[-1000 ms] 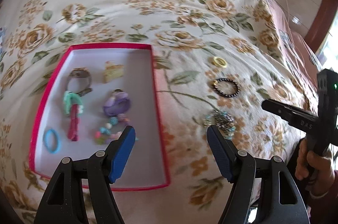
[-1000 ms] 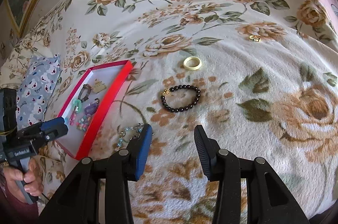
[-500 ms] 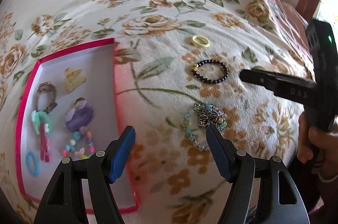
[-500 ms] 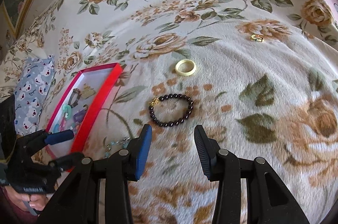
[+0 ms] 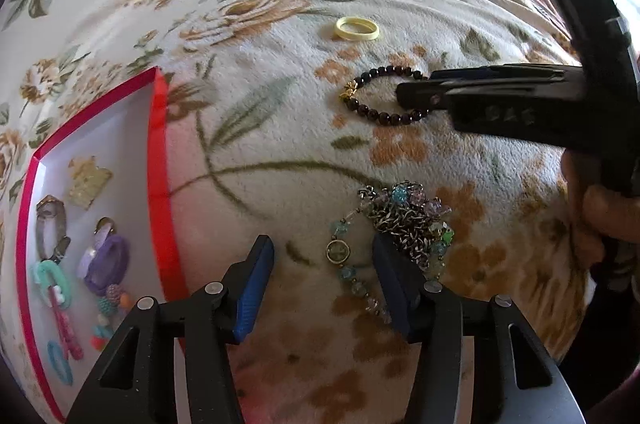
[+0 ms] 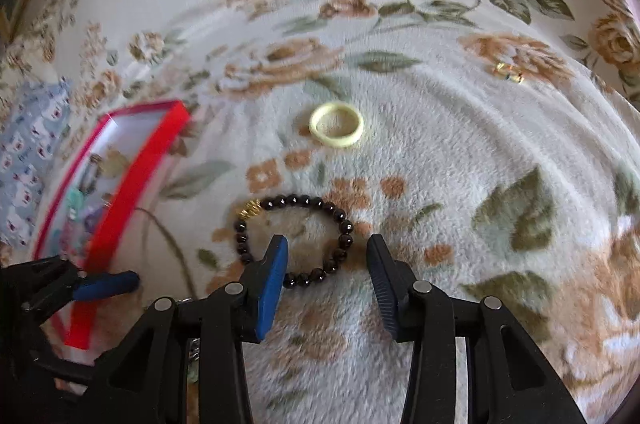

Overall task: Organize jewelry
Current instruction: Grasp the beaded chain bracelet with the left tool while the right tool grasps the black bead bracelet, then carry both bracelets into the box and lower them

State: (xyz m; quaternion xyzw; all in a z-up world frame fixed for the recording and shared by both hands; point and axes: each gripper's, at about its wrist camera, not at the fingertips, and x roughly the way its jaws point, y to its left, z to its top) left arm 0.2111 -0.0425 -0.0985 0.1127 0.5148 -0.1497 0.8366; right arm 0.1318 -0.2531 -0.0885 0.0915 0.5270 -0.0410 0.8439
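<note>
Left wrist view: the left gripper (image 5: pixel 322 278) has descended, jaws narrowing yet apart around the tangled silver beaded chain (image 5: pixel 400 224) at lower centre. The right gripper (image 6: pixel 326 278), jaws apart, straddles the dark beaded bracelet's (image 6: pixel 296 240) edge; both pickups look imminent.

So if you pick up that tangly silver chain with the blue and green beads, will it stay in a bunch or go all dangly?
Probably dangly. The tangled silver chain with blue and green beads lies heaped in loose links with a beaded tail trailing out, so it should droop and swing. A loop might also snag the plush floral blanket.
</note>
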